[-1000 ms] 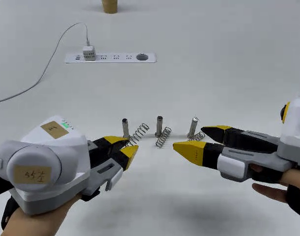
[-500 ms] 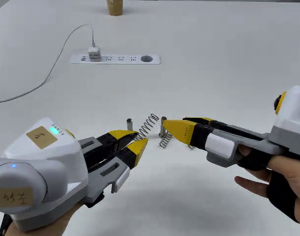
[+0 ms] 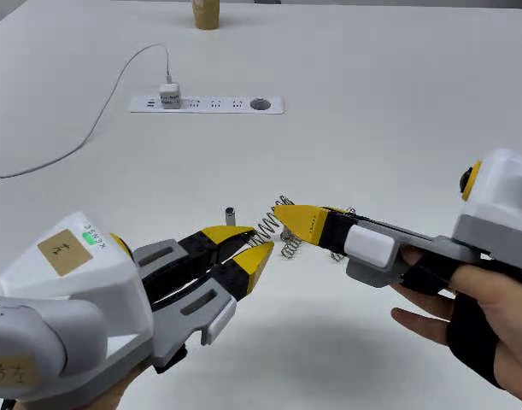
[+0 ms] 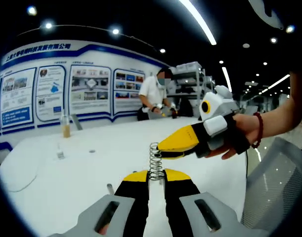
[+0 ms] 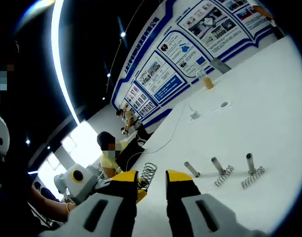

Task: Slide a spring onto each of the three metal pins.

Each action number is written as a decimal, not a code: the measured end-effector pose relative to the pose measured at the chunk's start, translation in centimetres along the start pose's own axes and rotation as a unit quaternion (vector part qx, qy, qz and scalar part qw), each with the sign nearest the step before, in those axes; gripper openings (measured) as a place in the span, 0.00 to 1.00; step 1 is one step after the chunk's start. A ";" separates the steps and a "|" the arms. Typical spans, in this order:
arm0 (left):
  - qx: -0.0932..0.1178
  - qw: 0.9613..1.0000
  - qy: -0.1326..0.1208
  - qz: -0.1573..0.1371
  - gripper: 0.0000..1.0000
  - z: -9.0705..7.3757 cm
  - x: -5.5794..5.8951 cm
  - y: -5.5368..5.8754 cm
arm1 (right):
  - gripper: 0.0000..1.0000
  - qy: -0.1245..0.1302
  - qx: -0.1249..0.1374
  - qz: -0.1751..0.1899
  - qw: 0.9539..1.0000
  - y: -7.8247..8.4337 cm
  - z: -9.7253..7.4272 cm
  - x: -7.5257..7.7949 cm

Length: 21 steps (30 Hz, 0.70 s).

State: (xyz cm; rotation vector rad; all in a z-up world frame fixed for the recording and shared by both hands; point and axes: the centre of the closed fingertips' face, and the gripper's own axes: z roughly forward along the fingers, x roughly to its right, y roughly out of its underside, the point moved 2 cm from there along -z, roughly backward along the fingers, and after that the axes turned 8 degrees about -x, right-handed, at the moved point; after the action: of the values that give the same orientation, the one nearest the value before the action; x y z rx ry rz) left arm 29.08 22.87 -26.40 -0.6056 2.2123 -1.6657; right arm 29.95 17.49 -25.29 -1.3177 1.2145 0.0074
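The left gripper (image 3: 254, 243) sits at 7 o'clock in the head view, held in a hand. Its yellow-tipped jaws are pinched on the lower end of a coil spring (image 3: 269, 224), which leans up toward 1 o'clock. In the left gripper view the coil stands upright above the tips, clear of the white tabletop (image 3: 397, 102)

The right gripper (image 3: 288, 213) comes in from 4 o'clock in a gloved hand. Its yellow tips are just beside the upper part of the held spring, but I cannot tell if they touch it. In the right gripper view its jaws stand apart with nothing between them, and the held spring shows at 7 o'clock beyond the left-hand jaw

The right gripper view also shows three metal pins on end in a row at 4 o'clock, all bare: the first pin (image 5: 192, 169) nearest the left gripper, then the second pin (image 5: 217, 165) and the third pin (image 5: 249, 163). One loose spring (image 5: 223, 176) lies on the table against the foot of the second pin, and another loose spring (image 5: 253, 177) lies by the foot of the third

In the head view a white power strip (image 3: 207, 104) lies at 11 o'clock with a charger plug (image 3: 170, 90) in it. Its cable (image 3: 90, 128) trails off toward 9 o'clock, and a tan cup (image 3: 206, 12) stands at 12 o'clock by the top edge
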 end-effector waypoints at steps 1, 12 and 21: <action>0.002 1.000 0.002 0.001 0.11 0.0 0.1 -0.1 | 0.22 -0.002 0.000 0.002 1.000 0.0 0.0 -0.1; 0.007 1.000 0.015 0.002 0.11 0.0 0.7 -0.3 | 0.13 -0.018 0.005 0.023 1.000 -0.1 0.2 -0.4; -0.020 1.000 0.017 0.006 0.11 0.2 0.6 0.4 | 0.12 -0.020 -0.005 -0.011 1.000 0.4 0.5 -0.7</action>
State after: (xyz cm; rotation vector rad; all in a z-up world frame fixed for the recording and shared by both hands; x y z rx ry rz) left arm 28.61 22.54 -26.79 -0.5771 2.2736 -1.6431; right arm 29.73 18.47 -25.21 -1.3346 1.1674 0.0240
